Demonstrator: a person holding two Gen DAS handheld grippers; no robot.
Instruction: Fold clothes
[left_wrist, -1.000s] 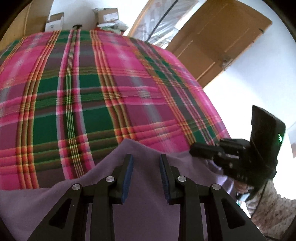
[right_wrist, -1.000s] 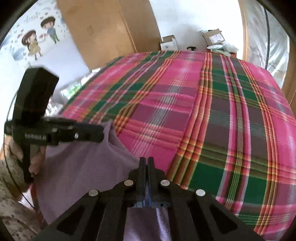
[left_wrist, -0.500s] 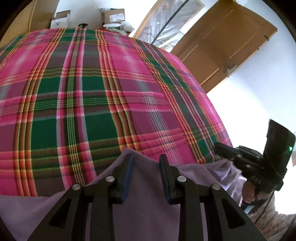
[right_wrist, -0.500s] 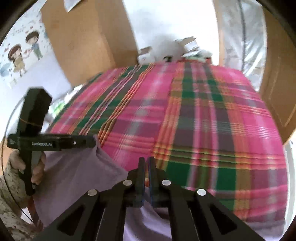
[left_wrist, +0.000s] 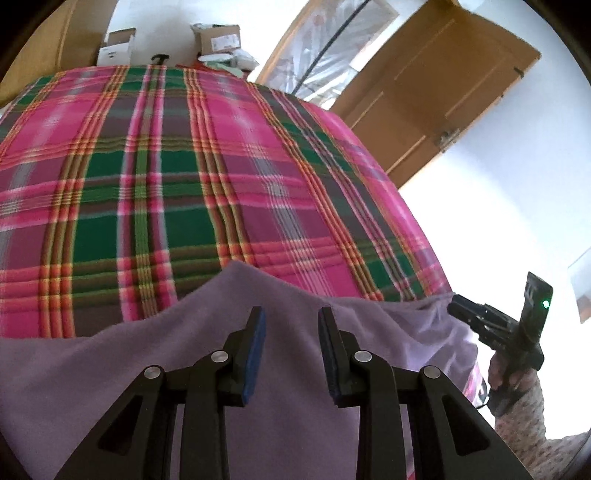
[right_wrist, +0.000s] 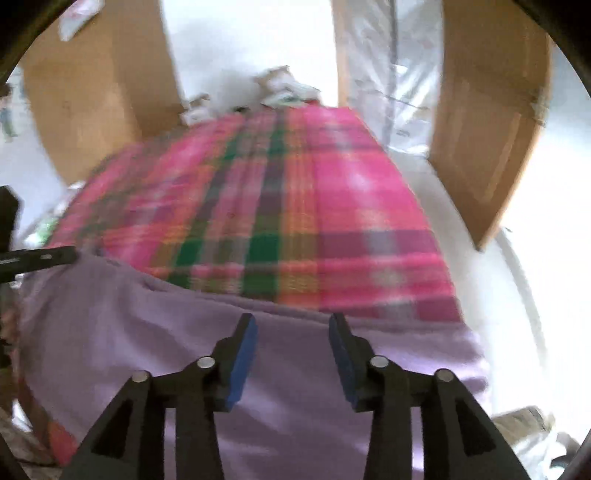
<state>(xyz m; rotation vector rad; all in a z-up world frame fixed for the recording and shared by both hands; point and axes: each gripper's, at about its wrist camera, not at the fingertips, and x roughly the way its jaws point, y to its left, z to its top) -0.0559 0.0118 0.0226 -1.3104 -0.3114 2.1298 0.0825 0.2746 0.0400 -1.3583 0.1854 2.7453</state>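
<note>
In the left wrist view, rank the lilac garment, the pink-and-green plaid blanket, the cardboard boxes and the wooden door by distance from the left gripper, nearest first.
1. Lilac garment: directly under the open left gripper.
2. Pink-and-green plaid blanket: just ahead, beyond the garment's edge.
3. Wooden door: right, past the bed's side.
4. Cardboard boxes: beyond the blanket's far end.

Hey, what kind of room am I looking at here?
Most likely a bedroom in a home. A wide bed-like surface under a pink and green plaid blanket fills the view, a wooden door stands open beside it, and cardboard boxes sit stacked at its far end.
</note>
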